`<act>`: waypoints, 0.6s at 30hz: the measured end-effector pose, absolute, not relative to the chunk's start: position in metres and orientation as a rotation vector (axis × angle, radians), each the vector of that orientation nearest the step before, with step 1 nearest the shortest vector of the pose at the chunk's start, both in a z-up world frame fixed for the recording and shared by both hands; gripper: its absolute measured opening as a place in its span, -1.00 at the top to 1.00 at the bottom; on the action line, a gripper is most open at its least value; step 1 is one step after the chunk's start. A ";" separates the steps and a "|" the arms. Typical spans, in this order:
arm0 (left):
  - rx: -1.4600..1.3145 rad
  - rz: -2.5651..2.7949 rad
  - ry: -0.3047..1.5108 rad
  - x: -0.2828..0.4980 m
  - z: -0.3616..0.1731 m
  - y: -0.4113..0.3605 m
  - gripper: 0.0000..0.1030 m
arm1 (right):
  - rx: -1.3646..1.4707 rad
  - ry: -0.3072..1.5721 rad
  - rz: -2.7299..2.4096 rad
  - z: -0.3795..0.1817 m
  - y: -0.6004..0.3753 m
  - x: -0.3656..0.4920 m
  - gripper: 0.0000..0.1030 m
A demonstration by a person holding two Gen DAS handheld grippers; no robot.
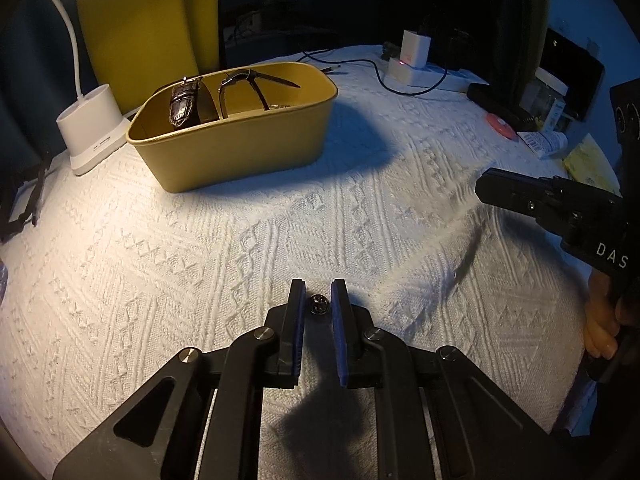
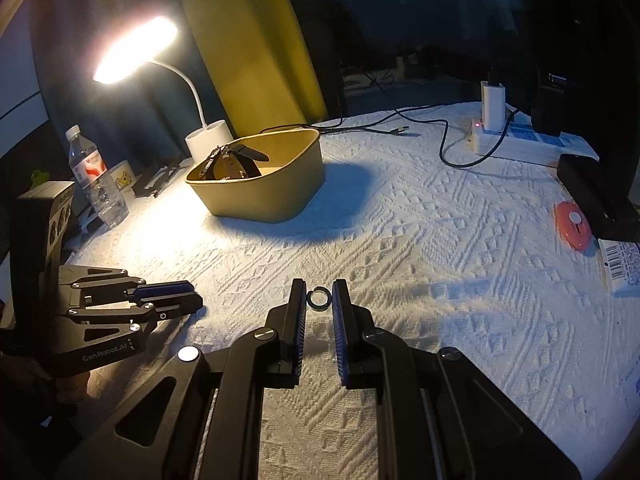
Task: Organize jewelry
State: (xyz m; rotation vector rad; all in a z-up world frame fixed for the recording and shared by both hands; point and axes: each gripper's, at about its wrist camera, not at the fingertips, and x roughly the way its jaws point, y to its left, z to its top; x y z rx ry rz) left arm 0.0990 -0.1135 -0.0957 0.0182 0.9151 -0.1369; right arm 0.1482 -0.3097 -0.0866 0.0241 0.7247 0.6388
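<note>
Both rings gripped; yellow box (image 1: 240, 148) lay ahead.
Left hand-held gripper (image 1: 319, 300) pinched a dark ring (image 1: 319, 304), right hand-held gripper (image 2: 319, 300) an open ring (image 2: 319, 300); the left was nearer the box.

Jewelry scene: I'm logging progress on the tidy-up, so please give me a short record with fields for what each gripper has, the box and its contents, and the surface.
left gripper: fingers closed on a small round stud-like piece, low over the cloth
right gripper: fingers closed on a small open ring
box: yellow, open-topped, far side of the cloth beside the desk lamp
box contents: watches with dark straps
surface: white textured cloth
remaining: both held pieces not yet in the box
</note>
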 end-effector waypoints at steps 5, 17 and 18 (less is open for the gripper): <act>-0.006 -0.135 0.898 0.098 -0.092 -0.113 0.73 | 0.016 0.712 0.648 -0.082 -0.307 0.148 0.75; -0.052 -0.112 0.753 0.103 -0.051 -0.082 0.73 | -0.043 0.667 0.678 -0.059 -0.278 0.160 0.75; -0.060 -0.120 0.729 0.103 -0.046 -0.078 0.73 | -0.047 0.663 0.681 -0.057 -0.275 0.161 0.75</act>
